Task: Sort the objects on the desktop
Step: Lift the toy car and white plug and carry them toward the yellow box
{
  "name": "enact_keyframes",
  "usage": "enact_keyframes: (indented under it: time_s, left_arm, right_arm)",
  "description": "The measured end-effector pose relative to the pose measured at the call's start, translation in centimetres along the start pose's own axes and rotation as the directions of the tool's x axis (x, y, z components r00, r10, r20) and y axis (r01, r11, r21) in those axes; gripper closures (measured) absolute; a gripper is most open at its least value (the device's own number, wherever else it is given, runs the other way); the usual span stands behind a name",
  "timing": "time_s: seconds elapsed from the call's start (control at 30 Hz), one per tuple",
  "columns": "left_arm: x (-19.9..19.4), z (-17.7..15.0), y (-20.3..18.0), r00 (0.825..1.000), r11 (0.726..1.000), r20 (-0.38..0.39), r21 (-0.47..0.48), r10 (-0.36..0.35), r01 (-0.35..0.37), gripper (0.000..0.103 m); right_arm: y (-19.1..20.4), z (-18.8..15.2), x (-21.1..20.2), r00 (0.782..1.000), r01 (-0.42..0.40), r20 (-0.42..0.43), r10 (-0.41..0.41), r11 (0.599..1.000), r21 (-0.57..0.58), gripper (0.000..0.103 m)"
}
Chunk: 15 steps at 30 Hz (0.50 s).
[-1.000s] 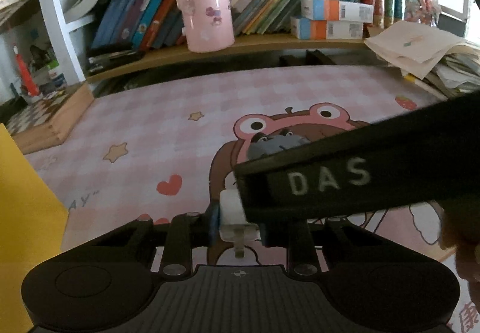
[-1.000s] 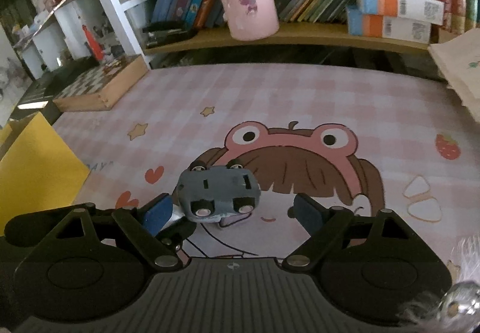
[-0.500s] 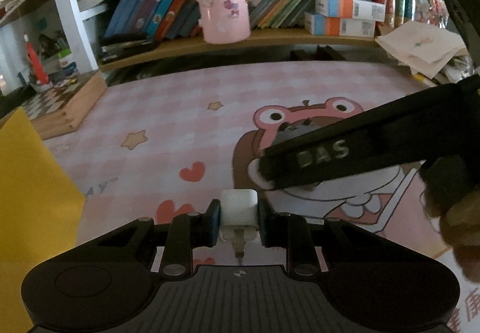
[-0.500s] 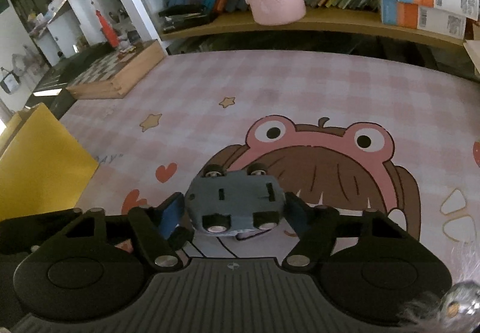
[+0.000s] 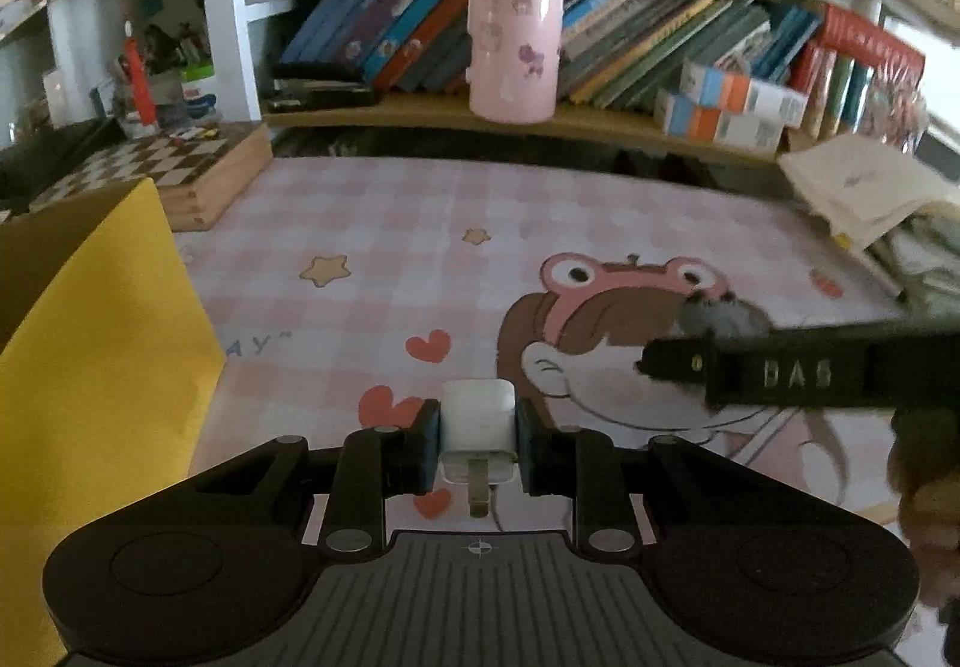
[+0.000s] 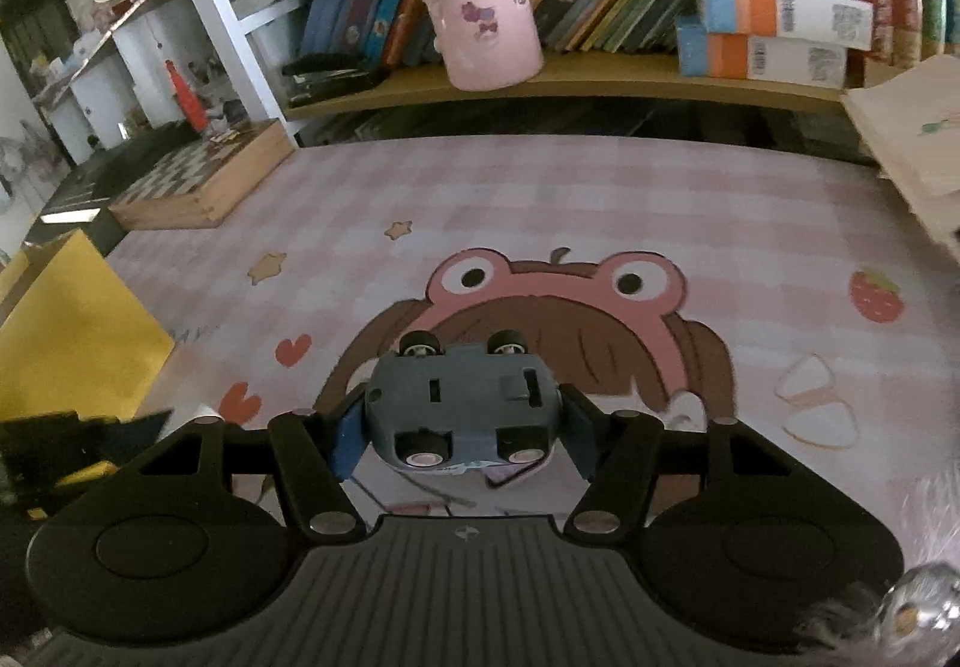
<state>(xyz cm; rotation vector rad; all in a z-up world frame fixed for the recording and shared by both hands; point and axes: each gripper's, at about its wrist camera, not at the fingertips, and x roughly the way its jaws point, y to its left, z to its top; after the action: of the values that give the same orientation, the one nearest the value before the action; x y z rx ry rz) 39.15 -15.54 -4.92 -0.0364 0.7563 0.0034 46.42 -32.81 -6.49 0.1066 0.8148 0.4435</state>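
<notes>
- Left wrist view: left tool [image 5: 478, 430] is clamping a white charger plug [image 5: 478, 421], unseen elsewhere.
- Right wrist view: right tool [image 6: 461, 427] is closing, pressing an upturned grey toy car [image 6: 459, 406], underside visible.

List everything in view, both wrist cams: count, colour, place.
white charger plug: 1, white, clamped in left gripper
toy car: 1, grey-blue, wheels up, between right gripper's fingers
pink cup: 1, pink, on shelf
books: many, mixed, shelf row
boxes: 2, blue-orange-white, stacked on shelf
chessboard box: 1, wood, desk's far left
yellow box: 1, yellow, left edge
desk mat: 1, pink check, cartoon print
papers: stack, cream, right
left gripper: black, shut
right gripper: black, closing on car
</notes>
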Motion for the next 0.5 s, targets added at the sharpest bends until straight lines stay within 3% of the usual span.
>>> enact_keyframes:
  time_s: [0.5]
  left_arm:
    - [-6.6, -0.9, -0.2, 0.997, 0.997, 0.055, -0.043, -0.060, 0.062, 0.079]
  right_arm:
    - [2.1, -3.9, -7.5, 0.999, -0.010, 0.049, 0.012, 1.000, -0.023, 0.042]
